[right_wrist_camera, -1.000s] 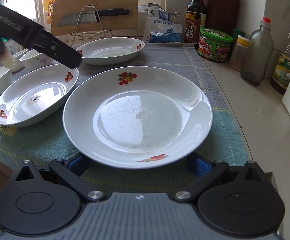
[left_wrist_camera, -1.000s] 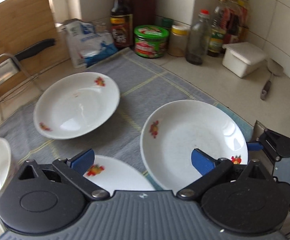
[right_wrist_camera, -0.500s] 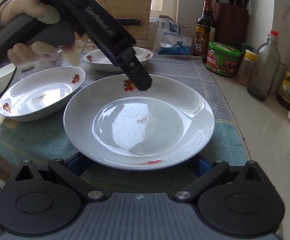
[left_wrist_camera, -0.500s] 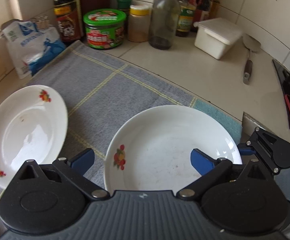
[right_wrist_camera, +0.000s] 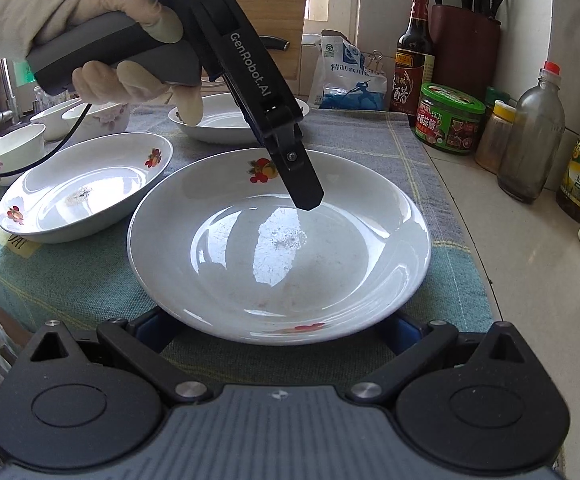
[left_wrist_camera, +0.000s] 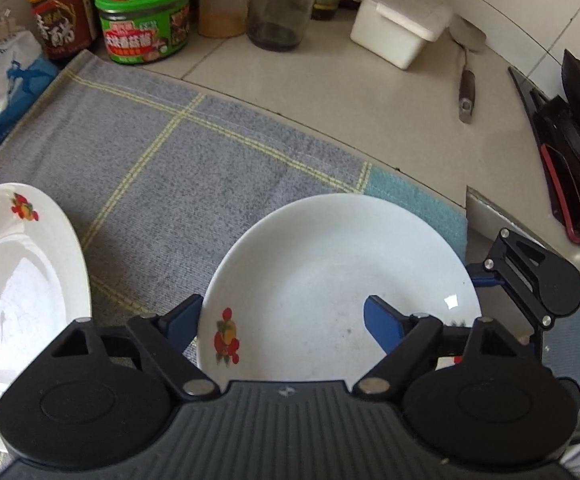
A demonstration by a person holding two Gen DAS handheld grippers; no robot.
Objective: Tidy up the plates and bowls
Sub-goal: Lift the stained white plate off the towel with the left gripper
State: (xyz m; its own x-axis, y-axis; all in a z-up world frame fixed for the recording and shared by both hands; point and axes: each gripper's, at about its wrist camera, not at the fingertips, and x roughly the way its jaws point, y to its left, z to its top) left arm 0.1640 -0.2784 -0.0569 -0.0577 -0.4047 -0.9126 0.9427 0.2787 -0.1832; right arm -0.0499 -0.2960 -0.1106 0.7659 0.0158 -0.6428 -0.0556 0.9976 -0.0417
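A large white plate with fruit prints (right_wrist_camera: 278,248) lies on the grey-blue cloth; it also shows in the left wrist view (left_wrist_camera: 329,280). My left gripper (left_wrist_camera: 282,320) is open above it, one finger outside the left rim and one over the inside; its finger tip (right_wrist_camera: 305,196) hangs over the plate's middle in the right wrist view. My right gripper (right_wrist_camera: 278,334) is open, its fingers low at either side of the plate's near rim. A second plate (right_wrist_camera: 86,188) lies to the left, a third (right_wrist_camera: 230,120) behind. Small bowls (right_wrist_camera: 14,152) stand far left.
Jars and bottles line the back wall: a green-lidded jar (left_wrist_camera: 146,20), a soy sauce bottle (right_wrist_camera: 413,56), a glass bottle (right_wrist_camera: 533,136). A white lidded box (left_wrist_camera: 401,20) and a spatula (left_wrist_camera: 465,76) lie on the counter. A salt bag (right_wrist_camera: 349,76) and knife block (right_wrist_camera: 465,48) stand behind.
My left gripper has swung right and come down over the large plate, so the other plates have slid out of its view. The right gripper has stayed at the plate's near rim.
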